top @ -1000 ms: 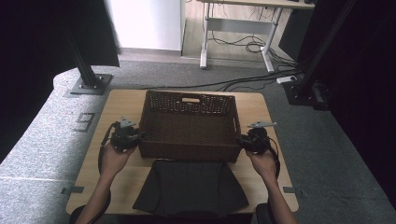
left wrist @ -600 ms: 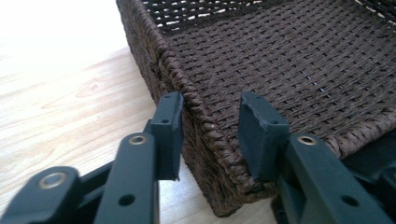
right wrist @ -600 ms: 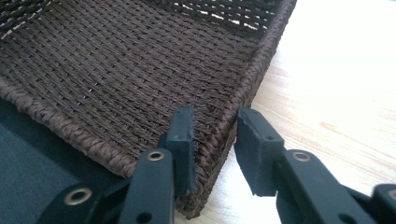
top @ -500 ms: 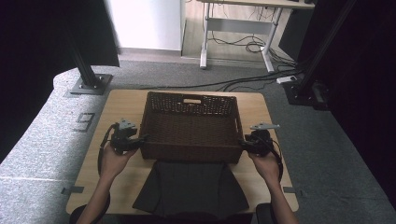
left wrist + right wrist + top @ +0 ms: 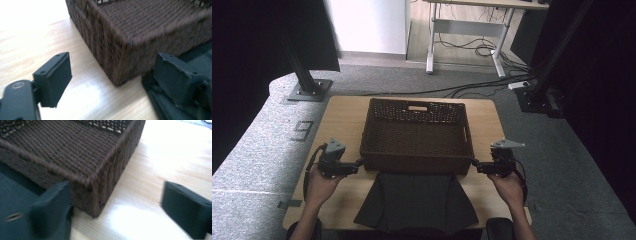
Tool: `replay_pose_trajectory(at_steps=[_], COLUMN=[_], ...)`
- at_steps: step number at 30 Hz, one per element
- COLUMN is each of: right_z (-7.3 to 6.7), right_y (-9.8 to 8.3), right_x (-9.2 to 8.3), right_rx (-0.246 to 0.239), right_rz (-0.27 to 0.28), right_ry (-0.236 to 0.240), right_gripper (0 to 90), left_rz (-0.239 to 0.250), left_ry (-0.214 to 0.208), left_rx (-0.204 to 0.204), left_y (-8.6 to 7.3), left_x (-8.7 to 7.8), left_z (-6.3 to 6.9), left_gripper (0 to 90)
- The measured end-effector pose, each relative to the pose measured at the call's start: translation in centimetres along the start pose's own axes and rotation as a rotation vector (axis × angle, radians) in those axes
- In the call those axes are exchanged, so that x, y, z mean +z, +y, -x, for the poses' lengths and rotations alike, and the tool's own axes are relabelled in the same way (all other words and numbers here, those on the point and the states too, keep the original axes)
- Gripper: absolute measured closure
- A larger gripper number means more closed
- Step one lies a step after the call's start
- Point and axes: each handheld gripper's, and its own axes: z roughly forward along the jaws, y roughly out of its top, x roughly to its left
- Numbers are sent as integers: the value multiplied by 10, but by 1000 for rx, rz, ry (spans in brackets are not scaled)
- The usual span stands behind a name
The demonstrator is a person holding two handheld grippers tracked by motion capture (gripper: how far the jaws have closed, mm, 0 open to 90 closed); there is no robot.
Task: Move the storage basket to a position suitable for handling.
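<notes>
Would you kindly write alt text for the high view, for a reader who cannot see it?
A brown woven basket sits on a wooden table, with a dark cloth spread just in front. A person's left gripper and right gripper, both open, point at its near corners.

Rough woven wicker basket (image 5: 417,150), matt dark cloth (image 5: 417,205), smooth wooden table (image 5: 342,120).

A wicker basket (image 5: 416,134) sits between both grippers, dark cloth (image 5: 416,202) just beside it.
</notes>
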Motion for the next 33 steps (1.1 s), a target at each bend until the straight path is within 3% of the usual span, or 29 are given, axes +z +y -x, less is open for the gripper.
replay_pose_trajectory(at_steps=[2,14,19,21,27,33], right_z=[0,4,5,5,4,3], right_y=[-7,-50,-64,-71,-87,-91], right_x=[1,28,43,49,65,69], right_rx=[3,28,32,34,29,11], right_rz=[-13,-69,-108,-114,-142,-103], right_ry=[-17,2,0,-7,-14,-35], right_gripper=[0,0,0,0,0,0], left_rz=[-6,-83,-153,-173,-156,-151], left_ry=[-4,9,-2,-2,-10,-12], left_rx=[-6,-36,-18,-12,-4,-2], left_y=[-8,-53,-68,-71,-72,-72], left_x=[3,32,49,53,54,55], left_z=[0,1,3,3,2,2], left_gripper=[138,32,5,0,0,0])
